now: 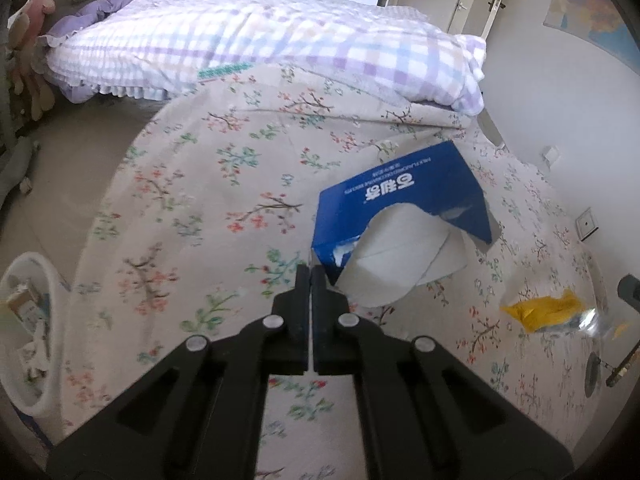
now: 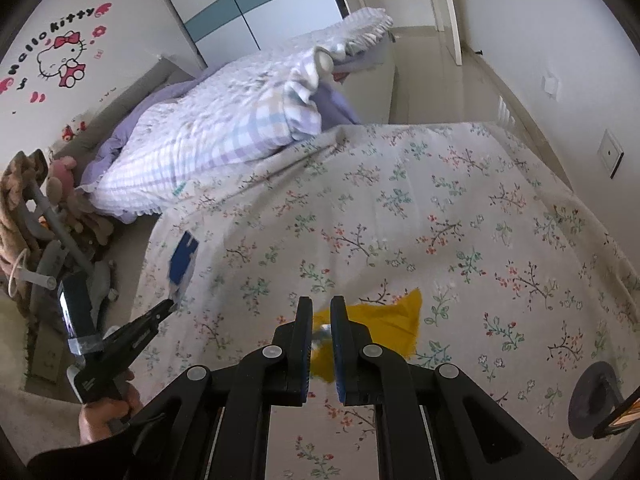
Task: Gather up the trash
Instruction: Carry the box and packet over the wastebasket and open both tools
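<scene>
So we're over the bed (image 1: 224, 184) with its floral sheet, a plaid duvet (image 1: 248, 44) bunched at the far end. Down on the floor at the near left sits a white bin (image 1: 38, 276) with some scraps already in it, so part of the collecting looks done. What's left, as far as we can judge, is getting these two pieces over there.

The blue tissue box (image 1: 400, 196) is torn open, a white sheet spilling from its mouth, and it's tilted up off the sheet. Our left gripper (image 1: 310, 270) is closed right at its near corner; from the right wrist view it seems to have pinched that corner, box dangling at the bed's left edge.

The yellow wrapper (image 2: 384, 332) is crumpled, with a shiny clear bit attached. Our right gripper (image 2: 321, 308) is clamped on it, just above the sheet on the near right of the bed.
</scene>
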### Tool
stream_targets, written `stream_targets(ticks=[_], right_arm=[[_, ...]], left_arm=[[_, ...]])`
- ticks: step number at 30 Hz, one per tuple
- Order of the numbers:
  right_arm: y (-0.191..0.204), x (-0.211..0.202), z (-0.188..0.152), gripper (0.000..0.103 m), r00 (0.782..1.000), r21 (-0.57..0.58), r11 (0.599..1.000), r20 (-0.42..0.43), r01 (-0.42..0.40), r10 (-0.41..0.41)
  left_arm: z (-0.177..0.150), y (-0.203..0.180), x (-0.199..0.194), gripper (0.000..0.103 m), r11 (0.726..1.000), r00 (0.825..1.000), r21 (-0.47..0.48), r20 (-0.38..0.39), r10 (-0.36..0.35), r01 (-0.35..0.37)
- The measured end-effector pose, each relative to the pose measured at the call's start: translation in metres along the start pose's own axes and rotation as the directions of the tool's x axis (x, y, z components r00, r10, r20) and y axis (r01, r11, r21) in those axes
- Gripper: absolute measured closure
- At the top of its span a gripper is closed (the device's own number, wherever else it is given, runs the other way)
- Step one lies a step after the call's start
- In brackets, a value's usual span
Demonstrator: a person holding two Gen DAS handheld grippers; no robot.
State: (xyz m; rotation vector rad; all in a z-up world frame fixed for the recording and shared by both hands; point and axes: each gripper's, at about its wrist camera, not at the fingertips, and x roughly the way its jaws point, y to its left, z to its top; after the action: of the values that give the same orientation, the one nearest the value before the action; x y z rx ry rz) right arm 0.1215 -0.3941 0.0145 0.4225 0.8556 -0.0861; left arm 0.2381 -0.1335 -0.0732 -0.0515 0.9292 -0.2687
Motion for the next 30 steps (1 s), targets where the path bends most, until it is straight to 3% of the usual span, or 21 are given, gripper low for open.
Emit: stream_targets(ticks=[9,12,14,15,16,19,24,26,30], right_arm=[[0.019,-0.009,0.001,0.094,0.999,-0.048,0.999,0.03,-0.021,0.022],[0.012,0.008,-0.005,0.089,0.998,-0.066,0.997,-0.05,0.038,-0.041],[-0.001,0.031,-0.012,0.069,0.982,-0.054,0.995,-0.164,0.088,-0.096],[-0.006,0.037,-0.015,0.038,0.976,-0.05,0.993,-0.19,0.103,-0.111],[-0.013,0.044,-0.019,0.02,0.968,-0.044,0.991,-0.216,0.125,-0.131],[-0.024,0.058,-0.025,0.02,0.948,-0.054,0.982,-0.257,0.181,-0.189],[-0.035,0.072,-0.034,0.023,0.923,-0.045,0.977,-0.32,0.21,-0.213],[-0.035,0.078,-0.038,0.033,0.915,-0.049,0.977,-0.344,0.206,-0.21],[-0.032,0.089,-0.046,0.069,0.896,-0.094,0.975,-0.383,0.203,-0.223]], left_arm=[[-0.005,0.031,-0.035,0.102,0.999,0.999,0.019,0.005,0.05,-0.05],[-0.009,0.039,-0.045,0.102,0.998,0.998,0.033,-0.003,0.061,-0.061],[-0.012,0.043,-0.05,0.102,0.997,0.998,0.04,-0.009,0.068,-0.067],[-0.014,0.046,-0.052,0.102,0.997,0.998,0.043,-0.015,0.069,-0.068],[-0.015,0.048,-0.054,0.102,0.997,0.997,0.044,-0.02,0.071,-0.07],[-0.019,0.053,-0.059,0.102,0.997,0.997,0.044,-0.034,0.07,-0.069],[-0.025,0.055,-0.063,0.102,0.996,0.996,0.059,-0.046,0.075,-0.072],[-0.027,0.056,-0.064,0.102,0.995,0.996,0.063,-0.05,0.075,-0.072],[-0.029,0.059,-0.065,0.102,0.995,0.995,0.06,-0.057,0.078,-0.074]])
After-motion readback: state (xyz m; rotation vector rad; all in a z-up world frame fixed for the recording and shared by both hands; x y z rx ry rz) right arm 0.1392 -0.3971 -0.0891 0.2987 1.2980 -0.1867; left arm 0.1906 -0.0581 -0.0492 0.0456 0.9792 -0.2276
